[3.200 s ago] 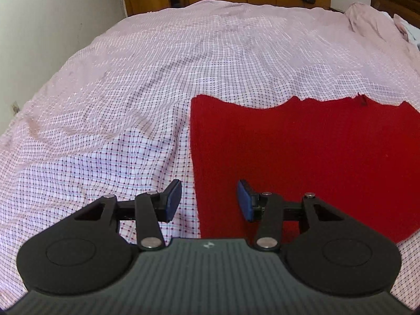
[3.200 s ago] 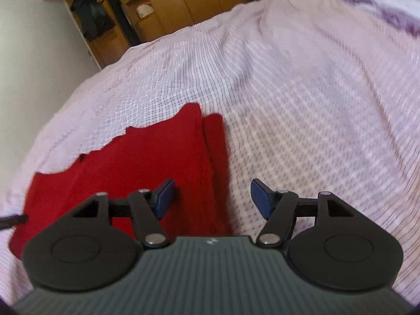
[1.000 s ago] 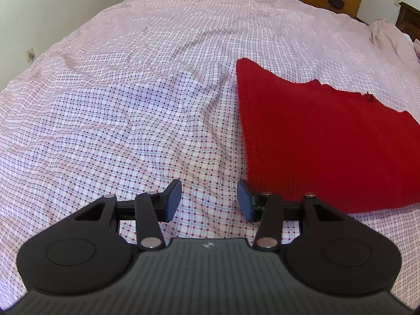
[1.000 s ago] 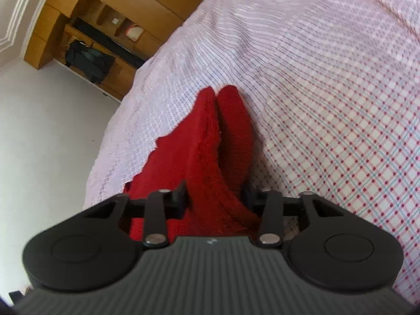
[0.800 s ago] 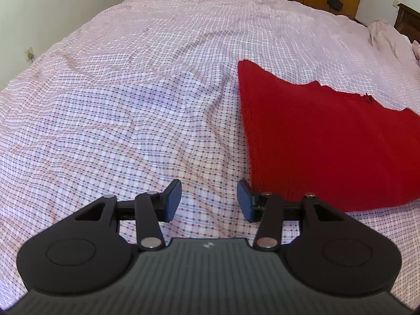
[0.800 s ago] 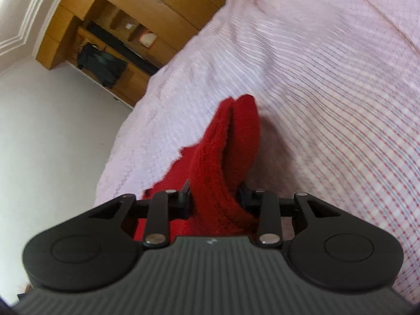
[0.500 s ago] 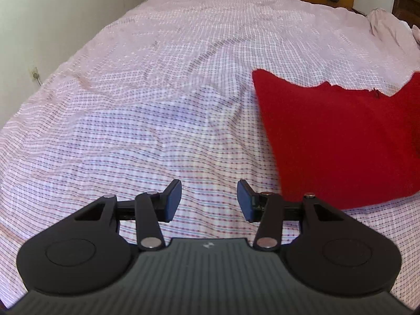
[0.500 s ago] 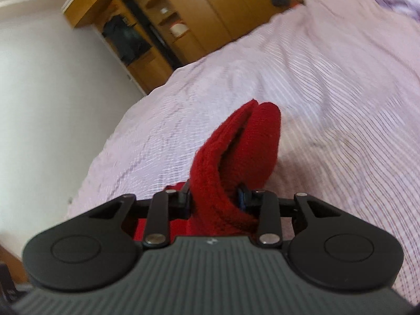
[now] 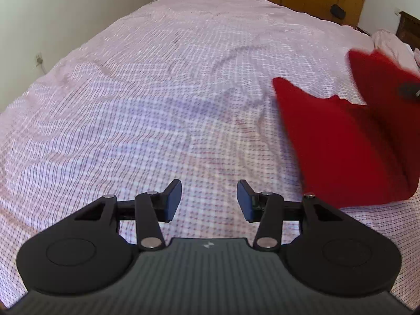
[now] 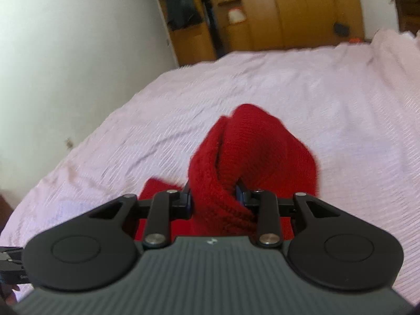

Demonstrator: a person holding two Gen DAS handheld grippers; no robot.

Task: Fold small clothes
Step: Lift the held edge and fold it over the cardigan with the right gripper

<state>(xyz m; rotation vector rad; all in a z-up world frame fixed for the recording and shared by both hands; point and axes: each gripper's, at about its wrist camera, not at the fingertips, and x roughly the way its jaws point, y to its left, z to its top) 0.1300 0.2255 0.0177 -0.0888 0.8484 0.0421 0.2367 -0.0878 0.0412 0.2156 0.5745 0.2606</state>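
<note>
A red knitted garment lies on the checked bedsheet at the right of the left wrist view, with its far right end lifted and folding over. My right gripper is shut on that lifted end of the red garment, which bunches up between the jaws above the bed. It shows as a dark spot at the right edge of the left wrist view. My left gripper is open and empty over bare sheet, left of the garment's near corner.
The bed is covered by the pink checked sheet. A white wall runs along its left side. Wooden wardrobes stand beyond the far end. Bunched pink bedding lies at the far right.
My right gripper closed on the garment's right end and lifted it up and over toward the left. My left gripper drifted left, away from the garment, and stayed open.
</note>
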